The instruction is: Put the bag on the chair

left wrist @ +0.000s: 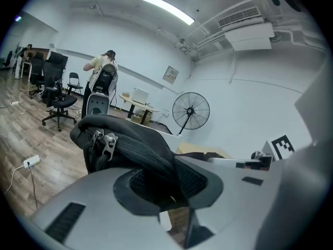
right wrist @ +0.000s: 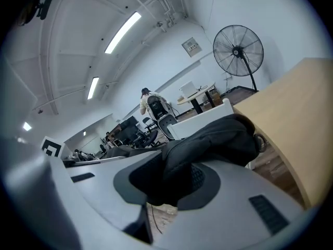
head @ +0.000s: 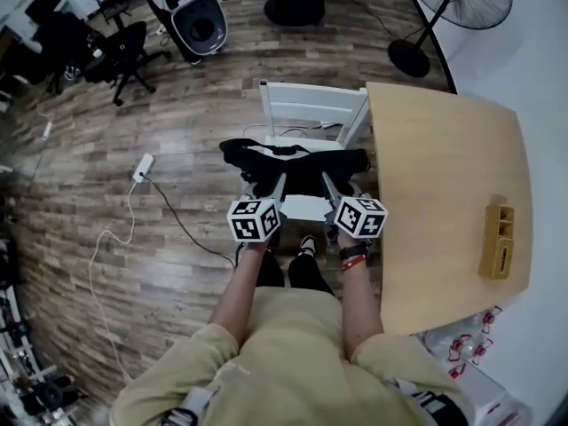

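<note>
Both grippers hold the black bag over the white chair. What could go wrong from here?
1. The bag spreads wider than the seat of the chair, so once it is released an overhanging end may drag it off.
2. The left gripper and right gripper each pinch only a fold of fabric, which might slip before the bag is set down.
3. The bag's right end hangs close to the edge of the table and may snag.

No writing can be read anywhere. A small framed sign (left wrist: 170, 74) on the far wall is too small to make out, and it is equally blurred in the right gripper view.
</note>
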{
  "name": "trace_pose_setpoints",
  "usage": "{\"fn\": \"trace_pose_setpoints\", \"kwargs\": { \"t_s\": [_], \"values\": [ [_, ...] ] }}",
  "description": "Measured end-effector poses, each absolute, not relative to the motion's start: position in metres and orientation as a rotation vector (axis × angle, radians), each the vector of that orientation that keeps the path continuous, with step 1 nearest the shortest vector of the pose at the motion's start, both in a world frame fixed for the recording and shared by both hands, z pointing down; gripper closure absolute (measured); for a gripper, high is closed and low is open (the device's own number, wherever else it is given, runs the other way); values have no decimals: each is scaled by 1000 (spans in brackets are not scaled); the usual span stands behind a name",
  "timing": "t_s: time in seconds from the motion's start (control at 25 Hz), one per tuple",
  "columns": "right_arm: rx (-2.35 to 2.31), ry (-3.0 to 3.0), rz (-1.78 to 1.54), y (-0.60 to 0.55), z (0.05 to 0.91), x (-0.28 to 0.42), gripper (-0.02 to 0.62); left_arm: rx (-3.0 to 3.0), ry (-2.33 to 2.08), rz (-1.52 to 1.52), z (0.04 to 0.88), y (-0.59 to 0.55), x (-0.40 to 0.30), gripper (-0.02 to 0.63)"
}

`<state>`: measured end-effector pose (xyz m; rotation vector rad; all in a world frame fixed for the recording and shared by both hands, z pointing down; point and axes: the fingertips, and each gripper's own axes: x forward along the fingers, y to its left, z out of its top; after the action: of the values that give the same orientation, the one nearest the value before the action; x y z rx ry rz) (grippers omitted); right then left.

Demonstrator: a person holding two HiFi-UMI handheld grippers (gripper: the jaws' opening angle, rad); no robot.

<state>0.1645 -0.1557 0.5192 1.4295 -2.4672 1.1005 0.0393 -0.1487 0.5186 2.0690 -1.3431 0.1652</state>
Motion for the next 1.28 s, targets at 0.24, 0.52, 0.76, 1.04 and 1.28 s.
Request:
{"fn": "trace_pose_setpoints", "kwargs": {
  "t_s": [0.24, 0.52, 0.76, 1.04, 1.28],
  "values": [
    [1431, -2332, 1246, -158, 579, 156, 512, 1958, -1287, 245, 576, -154, 30, 499],
    [1403, -2185, 1421, -157, 649, 153, 510, 1851, -1223, 333, 644, -151, 27, 499],
    [1393, -2058, 1524, -158, 711, 158, 508, 1774, -1191, 403, 704, -153, 29, 497],
    [1382, -1928, 1612, -170, 772, 163, 505, 1645, -1156, 413, 770, -163, 31, 497],
    [1409, -1829, 1719, -181, 827, 170, 500, 1576, -1118, 427, 823, -177, 36, 495]
  ]
}}
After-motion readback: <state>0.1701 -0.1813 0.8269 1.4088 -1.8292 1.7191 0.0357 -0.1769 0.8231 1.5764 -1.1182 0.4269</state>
